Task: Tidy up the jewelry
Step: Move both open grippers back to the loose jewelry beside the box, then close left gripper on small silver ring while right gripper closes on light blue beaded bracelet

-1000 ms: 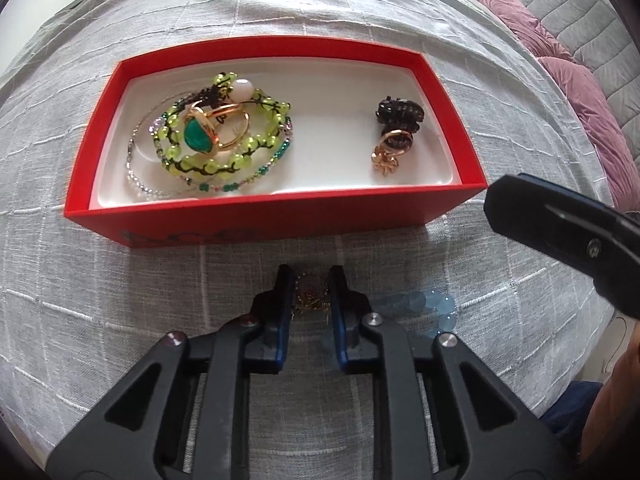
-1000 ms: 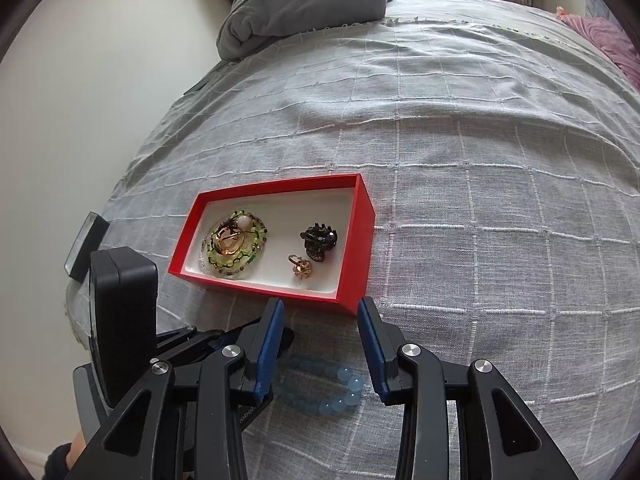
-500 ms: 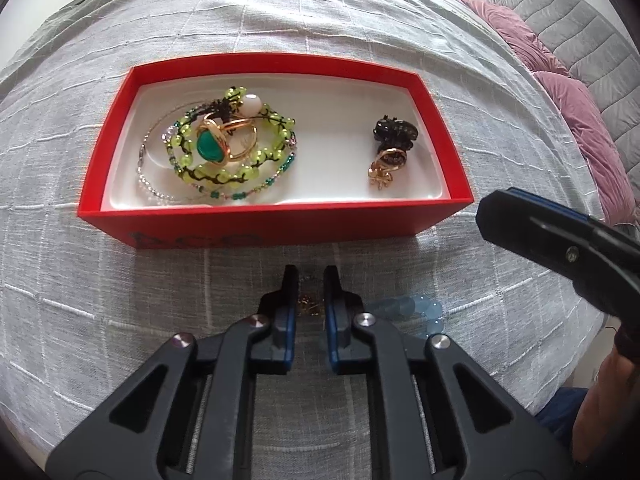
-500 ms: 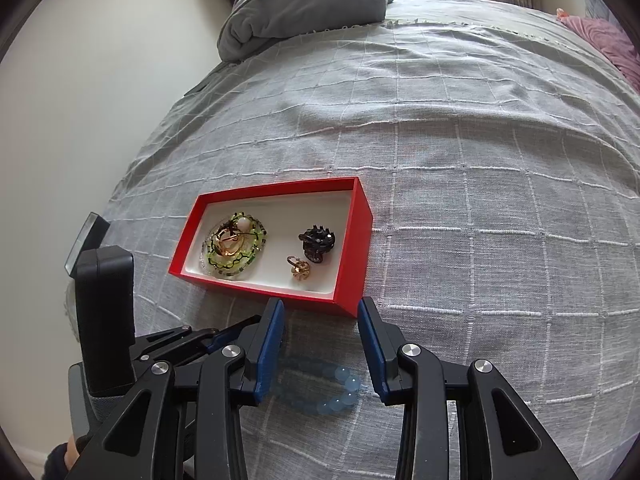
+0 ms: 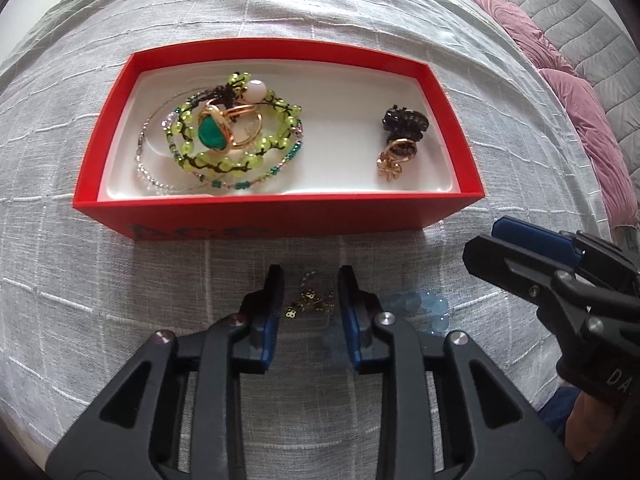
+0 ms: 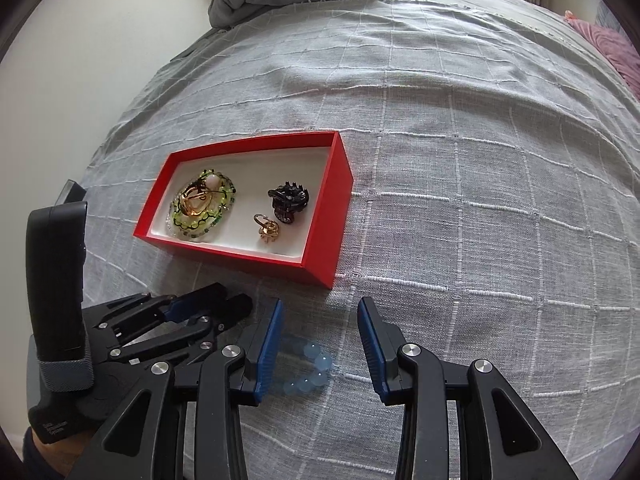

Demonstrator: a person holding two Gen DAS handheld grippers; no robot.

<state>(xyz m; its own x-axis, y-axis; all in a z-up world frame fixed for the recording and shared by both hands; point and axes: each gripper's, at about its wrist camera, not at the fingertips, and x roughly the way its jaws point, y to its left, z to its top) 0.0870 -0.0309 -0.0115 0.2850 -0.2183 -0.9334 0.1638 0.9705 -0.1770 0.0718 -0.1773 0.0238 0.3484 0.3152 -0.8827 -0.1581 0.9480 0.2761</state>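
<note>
Plainly, the weak point is the small gold chain point(image 5: 310, 302), a loose tangle of fine links lying on the grey bedspread point(image 5: 80, 280) just on the near side of the red box point(image 5: 280, 216). The left tool point(image 5: 311, 300) straddles it with its jaws a narrow way apart; they have just been opening, and the chain sits between the blue pads without being pressed, so nothing is held. A closing pinch from here could catch only a few links, or pinch up a fold of the soft cloth along with them, and the chain would then trail or slip out on the way over the box's near wall. Just to the right, the pale blue bead bracelet point(image 6: 306, 368) lies on the bedspread between the fingers of the right tool point(image 6: 320, 344), whose jaws stand moderately wide and, as far as I can tell, clear of the beads. Both tools are crowded close together, so either one shifting could knock the other or drag the bracelet across the chain and tangle them. Inside the box, a green bead bracelet point(image 5: 236, 140) with a green-stone ring point(image 5: 214, 132) fills the left end, while a dark hair claw point(image 5: 404, 122) and a gold ring point(image 5: 394, 158) sit at the right; dropping the chain onto the left heap would likely snarl it.
</note>
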